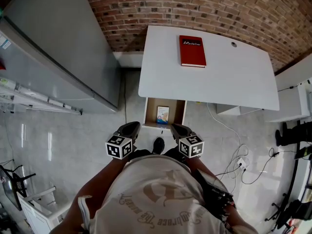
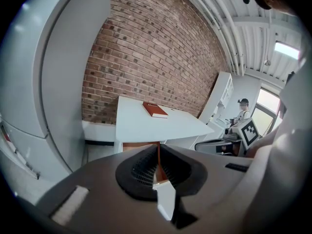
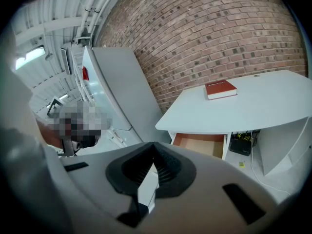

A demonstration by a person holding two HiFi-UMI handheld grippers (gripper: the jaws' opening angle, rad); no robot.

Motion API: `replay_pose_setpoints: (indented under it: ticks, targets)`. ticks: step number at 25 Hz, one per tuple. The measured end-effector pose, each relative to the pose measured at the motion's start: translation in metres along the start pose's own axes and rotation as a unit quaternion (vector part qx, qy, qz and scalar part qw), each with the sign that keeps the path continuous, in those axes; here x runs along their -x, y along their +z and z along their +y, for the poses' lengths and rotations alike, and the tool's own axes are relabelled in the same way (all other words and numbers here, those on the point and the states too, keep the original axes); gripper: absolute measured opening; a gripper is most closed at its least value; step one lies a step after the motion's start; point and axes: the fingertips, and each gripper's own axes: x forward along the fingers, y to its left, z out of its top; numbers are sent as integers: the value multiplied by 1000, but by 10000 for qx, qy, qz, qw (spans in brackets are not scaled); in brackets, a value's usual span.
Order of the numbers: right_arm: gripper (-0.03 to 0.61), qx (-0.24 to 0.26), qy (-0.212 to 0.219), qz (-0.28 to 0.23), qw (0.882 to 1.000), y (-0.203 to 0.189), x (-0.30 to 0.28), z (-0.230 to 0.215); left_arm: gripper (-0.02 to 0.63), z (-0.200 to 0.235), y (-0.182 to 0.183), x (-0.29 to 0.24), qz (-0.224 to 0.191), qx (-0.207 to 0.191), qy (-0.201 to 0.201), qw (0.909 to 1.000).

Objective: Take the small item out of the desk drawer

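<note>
A white desk stands against the brick wall with its wooden drawer pulled open below the front edge. Inside the drawer lies a small blue and orange item. Both grippers hang close to the person's chest, short of the drawer and apart from it. My left gripper is shut with nothing in it, and its jaws meet in the left gripper view. My right gripper is also shut and empty. The right gripper view shows the open drawer; the item is hidden there.
A red book lies on the desk top. A tall grey cabinet fills the left side. Cables and a power strip trail on the tiled floor at right, beside a white shelf unit. Another person stands far back.
</note>
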Motion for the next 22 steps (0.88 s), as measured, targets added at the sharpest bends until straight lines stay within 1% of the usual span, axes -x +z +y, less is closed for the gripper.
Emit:
replay_pose_setpoints:
  ticks: [2, 4, 7, 10, 22]
  targets:
    - [5, 1, 39, 4, 10000, 6, -3, -6, 17, 1, 10, -7, -49, -29, 28, 10000]
    - [5, -101, 62, -12, 9999, 11, -8, -10, 17, 2, 19, -12, -92, -56, 50, 9999]
    - [6, -317, 152, -162, 9992, 20, -14, -9, 17, 6, 22, -13, -67, -66, 103, 9999]
    - [6, -395, 193, -258, 9987, 26, -18, -12, 17, 9, 25, -12, -53, -50, 202, 9998]
    - [6, -556, 129, 50, 9984, 0, -21, -14, 17, 13, 18, -6, 46, 43, 333, 9994]
